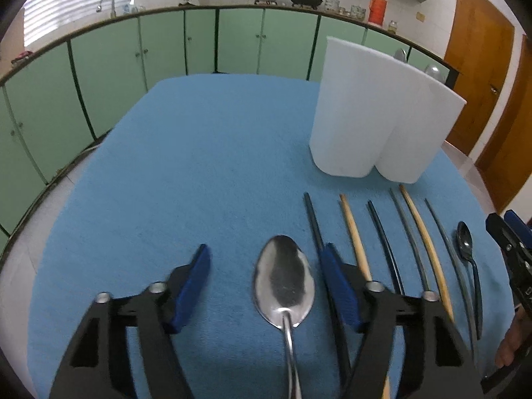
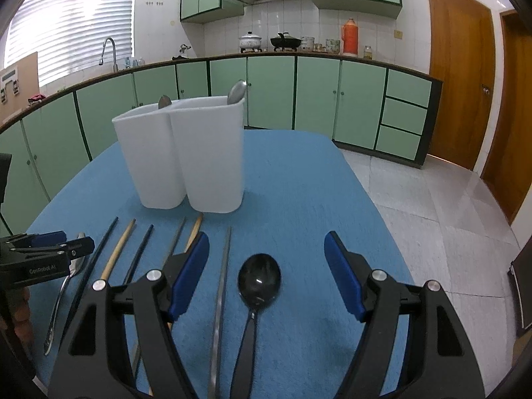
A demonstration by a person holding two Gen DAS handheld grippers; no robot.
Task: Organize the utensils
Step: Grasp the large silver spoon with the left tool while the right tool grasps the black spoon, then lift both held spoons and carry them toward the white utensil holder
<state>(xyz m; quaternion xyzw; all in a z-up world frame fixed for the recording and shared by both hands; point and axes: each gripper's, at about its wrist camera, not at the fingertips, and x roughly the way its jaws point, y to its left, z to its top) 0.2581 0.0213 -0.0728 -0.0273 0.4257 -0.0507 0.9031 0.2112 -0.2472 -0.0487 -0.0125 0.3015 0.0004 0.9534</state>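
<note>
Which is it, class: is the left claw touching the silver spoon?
Apart: the left wrist view shows blue cloth on both sides between the left claw and the silver spoon.

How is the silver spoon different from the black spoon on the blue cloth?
The silver spoon is shiny bare metal; the black spoon is dark all over. The silver spoon lies at the left end of the row of chopsticks, the black spoon at the right end. Both lie flat, bowl up, pointing toward the white holder, each between open gripper fingers.
</note>
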